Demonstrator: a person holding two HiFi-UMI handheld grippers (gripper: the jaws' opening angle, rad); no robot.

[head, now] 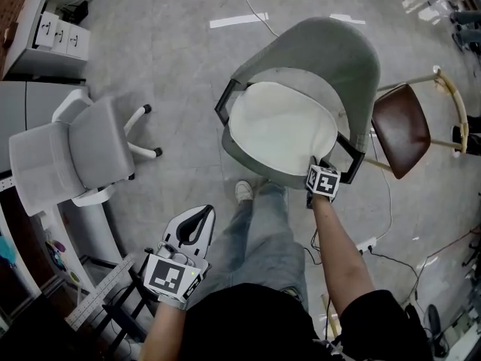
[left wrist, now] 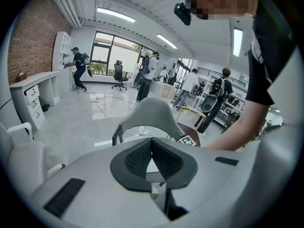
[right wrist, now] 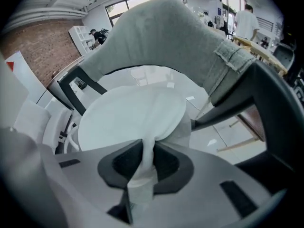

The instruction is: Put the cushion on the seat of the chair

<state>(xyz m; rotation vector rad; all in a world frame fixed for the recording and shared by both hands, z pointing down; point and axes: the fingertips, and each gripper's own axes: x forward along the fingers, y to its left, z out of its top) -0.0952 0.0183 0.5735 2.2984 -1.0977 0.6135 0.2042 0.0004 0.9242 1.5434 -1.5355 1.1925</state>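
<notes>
The fingers of the right gripper [right wrist: 147, 145] pinch a bunched fold at the near rim of the white cushion [right wrist: 128, 115], which lies across the seat of the grey chair [head: 331, 59]. The cushion looks light, soft and floppy, so an edge pinch suits it, though it would likely sag if lifted. The left gripper [left wrist: 152, 145], well short of the chair, has its fingers pressed together on nothing.

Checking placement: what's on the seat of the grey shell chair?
A round white cushion lies over the seat of the grey shell chair, its near edge pinched by the right gripper. The seat surface underneath is covered.
</notes>
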